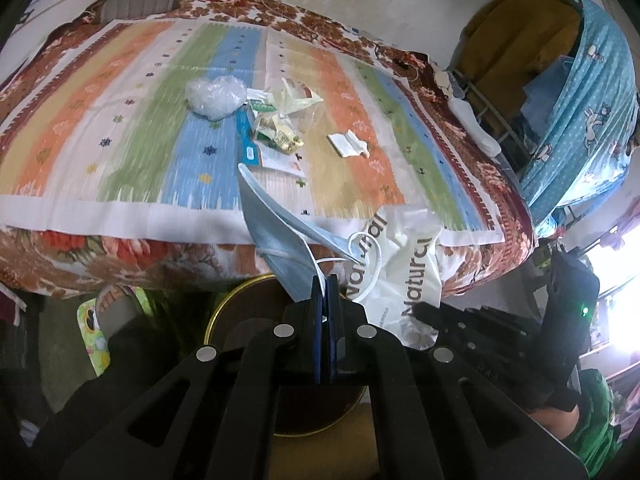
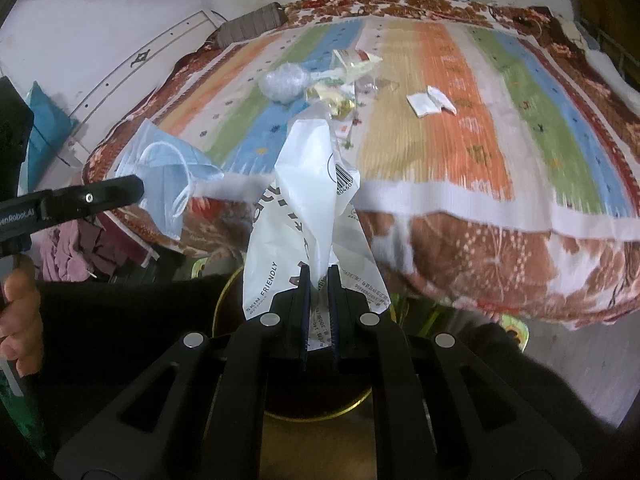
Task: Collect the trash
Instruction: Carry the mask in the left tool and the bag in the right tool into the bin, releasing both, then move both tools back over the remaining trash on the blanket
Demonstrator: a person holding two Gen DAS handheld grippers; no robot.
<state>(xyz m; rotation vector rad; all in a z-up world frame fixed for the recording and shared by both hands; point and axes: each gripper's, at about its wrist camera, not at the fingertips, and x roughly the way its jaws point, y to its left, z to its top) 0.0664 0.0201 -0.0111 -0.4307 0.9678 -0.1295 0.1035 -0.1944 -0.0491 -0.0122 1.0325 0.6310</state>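
My left gripper [image 1: 325,280] is shut on a light blue face mask [image 1: 276,232], which sticks up past the bed's front edge; the same face mask [image 2: 168,176] shows at the left of the right wrist view. My right gripper [image 2: 319,276] is shut on a white printed plastic wrapper [image 2: 304,208], also seen as the wrapper [image 1: 404,272] to the right in the left wrist view. Both grippers hang over a round gold-rimmed bin [image 1: 240,304] on the floor below. More trash lies on the striped bed cover: a crumpled clear plastic ball [image 1: 216,96], small packets [image 1: 276,128] and torn white paper [image 1: 346,143].
The striped cover [image 2: 460,132] lies over a floral blanket [image 2: 480,256] on the bed. A grey pillow [image 1: 138,0] sits at the far end. A blue patterned cloth [image 1: 584,112] hangs over a rack to the right. Clothes [image 2: 80,252] are piled on the floor at left. A hand [image 2: 20,312] grips the left tool.
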